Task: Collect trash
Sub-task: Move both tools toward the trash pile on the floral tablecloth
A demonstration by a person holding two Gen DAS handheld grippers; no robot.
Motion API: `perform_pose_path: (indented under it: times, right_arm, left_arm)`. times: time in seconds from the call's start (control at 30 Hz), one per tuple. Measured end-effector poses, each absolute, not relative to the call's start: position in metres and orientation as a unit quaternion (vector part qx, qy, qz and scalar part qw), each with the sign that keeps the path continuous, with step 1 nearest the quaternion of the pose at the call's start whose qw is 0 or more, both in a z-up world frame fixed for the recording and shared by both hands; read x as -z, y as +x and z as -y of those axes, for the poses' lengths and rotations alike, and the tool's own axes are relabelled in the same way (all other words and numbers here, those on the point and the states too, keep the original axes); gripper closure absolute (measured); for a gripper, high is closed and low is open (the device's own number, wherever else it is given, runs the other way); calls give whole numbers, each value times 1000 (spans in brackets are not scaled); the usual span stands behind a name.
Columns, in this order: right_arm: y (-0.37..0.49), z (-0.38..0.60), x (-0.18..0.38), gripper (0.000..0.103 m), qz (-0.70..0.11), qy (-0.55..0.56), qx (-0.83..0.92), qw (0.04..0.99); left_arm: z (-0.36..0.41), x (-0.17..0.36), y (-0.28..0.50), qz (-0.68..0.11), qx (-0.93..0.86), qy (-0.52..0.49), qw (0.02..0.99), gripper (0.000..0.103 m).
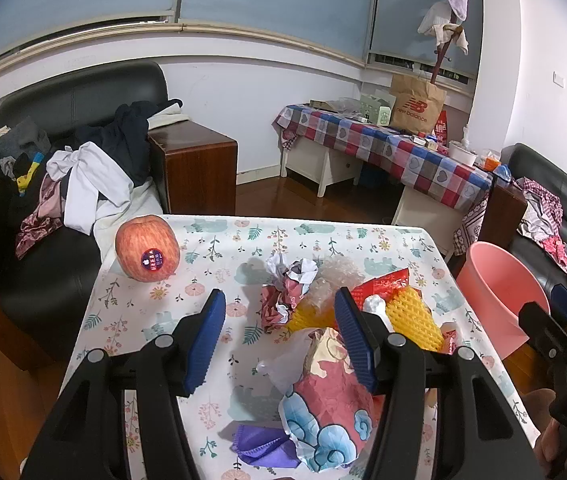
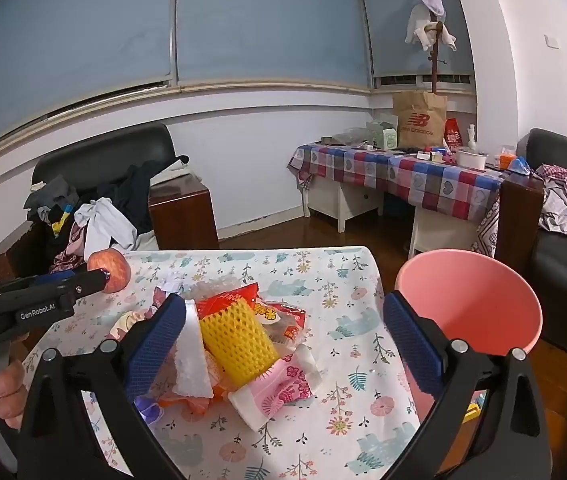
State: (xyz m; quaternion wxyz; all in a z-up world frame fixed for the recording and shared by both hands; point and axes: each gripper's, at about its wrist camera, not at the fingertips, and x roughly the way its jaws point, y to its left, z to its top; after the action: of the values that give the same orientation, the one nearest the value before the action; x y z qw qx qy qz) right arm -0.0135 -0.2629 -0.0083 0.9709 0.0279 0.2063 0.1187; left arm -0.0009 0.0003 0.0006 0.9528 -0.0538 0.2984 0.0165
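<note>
— Nothing is seen collected yet: the pink bin (image 2: 471, 304) off the table's right edge looks empty.

— Both the left gripper (image 1: 279, 336) and right gripper (image 2: 283, 344) are held spread, empty, over wrappers (image 2: 239, 344) heaped mid-table (image 2: 347, 280).

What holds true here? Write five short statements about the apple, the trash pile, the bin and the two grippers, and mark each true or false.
1. The apple sits apart from the trash pile, near the table's far corner. True.
2. The pink bin stands on the table. False: it stands beside the table, off its edge.
3. The right gripper is open and holds nothing. True.
4. The yellow foam net already lies in the bin. False: it is still on the table, in the pile.
5. The left gripper is shut on a purple scrap. False: it is open, and the scrap lies on the table.
</note>
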Motion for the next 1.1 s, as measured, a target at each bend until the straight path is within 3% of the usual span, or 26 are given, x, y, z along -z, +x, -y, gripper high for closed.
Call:
perform_pose_path:
  times: [0.93, 1.1]
  right_arm:
    - [-15, 276, 4, 4, -210, 29, -106, 971]
    - [-12, 278, 10, 10, -226, 22, -107, 968]
  left_arm:
    - [-1, 0, -1, -302, -12, -56, 952, 47]
    - [-9, -3, -6, -310, 6, -59, 949, 47]
